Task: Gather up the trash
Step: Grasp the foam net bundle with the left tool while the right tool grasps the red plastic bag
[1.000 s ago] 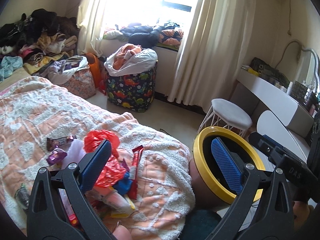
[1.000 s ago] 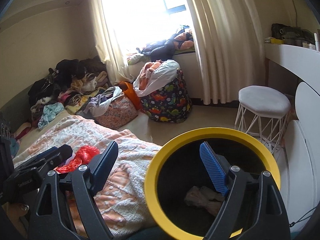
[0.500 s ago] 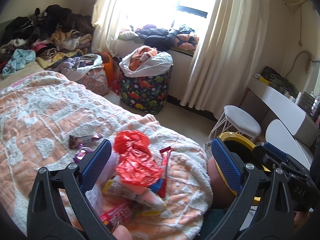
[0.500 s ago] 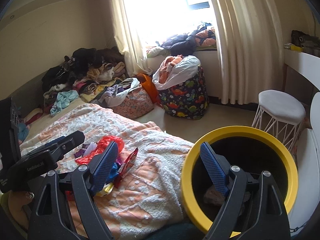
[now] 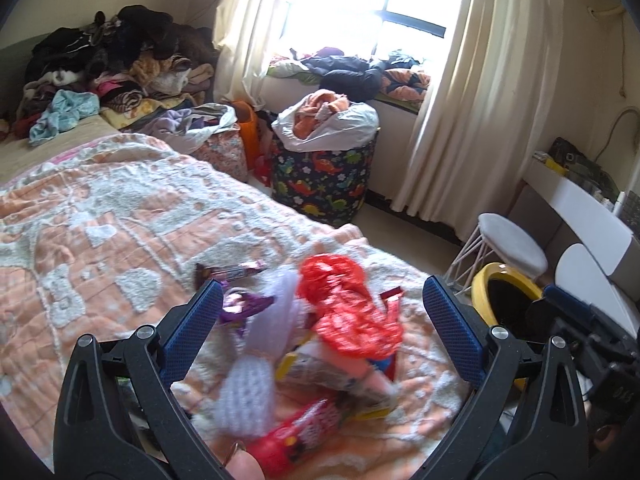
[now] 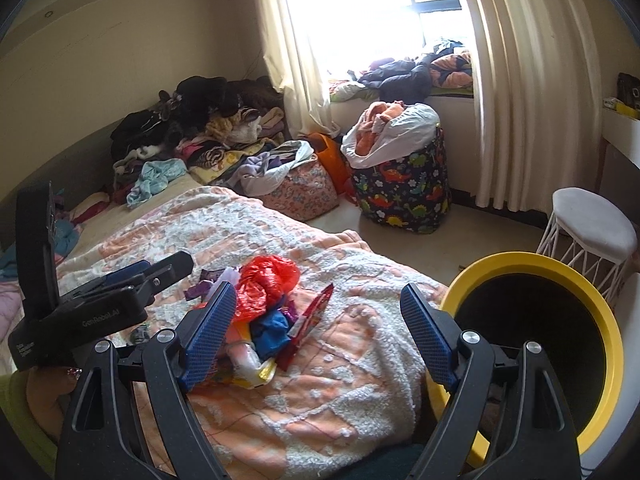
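Jaws wide apart on left gripper (image 5: 322, 326) and right gripper (image 6: 316, 334), nothing held. Both swung from the yellow-rimmed black trash bin (image 6: 592, 300) toward the bed; the litter is now framed, so pickup looks next. Crumpled red plastic bag (image 5: 348, 308) tops a heap of snack wrappers (image 6: 264, 344) on the peach-and-white blanket (image 5: 100, 240); bin just beside the bed.

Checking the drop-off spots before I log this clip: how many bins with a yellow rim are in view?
1. The bin stands on the floor at the bed's near corner, in front of the stool. Nothing suggests another, though clutter could hide one.
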A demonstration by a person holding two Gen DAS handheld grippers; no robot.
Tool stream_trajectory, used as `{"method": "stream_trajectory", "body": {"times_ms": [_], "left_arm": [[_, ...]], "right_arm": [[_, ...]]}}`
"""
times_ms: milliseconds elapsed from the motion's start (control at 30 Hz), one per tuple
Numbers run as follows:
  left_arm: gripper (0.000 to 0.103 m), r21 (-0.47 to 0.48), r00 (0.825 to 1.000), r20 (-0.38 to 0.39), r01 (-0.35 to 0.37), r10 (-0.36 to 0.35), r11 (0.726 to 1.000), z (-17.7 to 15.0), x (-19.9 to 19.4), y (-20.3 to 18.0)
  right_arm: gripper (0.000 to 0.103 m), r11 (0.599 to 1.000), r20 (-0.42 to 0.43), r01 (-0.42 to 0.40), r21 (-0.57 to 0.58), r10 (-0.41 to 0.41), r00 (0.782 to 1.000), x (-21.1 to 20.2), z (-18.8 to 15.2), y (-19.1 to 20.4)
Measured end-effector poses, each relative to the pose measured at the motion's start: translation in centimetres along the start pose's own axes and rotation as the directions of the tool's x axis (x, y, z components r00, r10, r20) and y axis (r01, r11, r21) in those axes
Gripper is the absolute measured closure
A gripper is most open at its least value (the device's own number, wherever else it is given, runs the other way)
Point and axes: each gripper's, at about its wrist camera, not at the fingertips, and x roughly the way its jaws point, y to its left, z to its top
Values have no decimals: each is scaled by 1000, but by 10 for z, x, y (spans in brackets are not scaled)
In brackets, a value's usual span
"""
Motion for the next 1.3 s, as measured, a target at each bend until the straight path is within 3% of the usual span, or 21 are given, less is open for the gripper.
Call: {"method": "stream_trajectory", "body": {"times_ms": [233,400,567,800,900,967,1133,1300], "left_arm": [[11,-1,996,-65,-53,53,999,-10,1,36],[36,-23,993,-120,-12,10,1000,-17,5,51],[52,-35,981,-185,48,-53,998,-25,15,50],[58,-40,963,-262,63,-72,997,-40,33,47],[58,-43,956,-288,49,-60,998,-46,40,49],[60,-44,951,-304,43,-54,998,-50,43,51],[74,-47,942,-331,35,-48,998,-56,49,54],[79,-51,950,-306,45,-58,998,-54,42,51]], "right_arm": [[22,998,-38,-41,-39,40,998,17,5,18],[27,995,-97,-91,-51,86,992,36,6,31],[29,988,-158,-139,-61,128,979,56,5,43],[36,987,-258,-156,-30,143,956,93,1,47],[53,986,-294,-164,-30,148,944,106,-4,50],[86,984,-313,-178,-15,165,935,111,-7,50],[97,983,-304,-183,23,181,935,110,-12,45],[98,982,-244,-185,48,191,951,94,-5,36]]}}
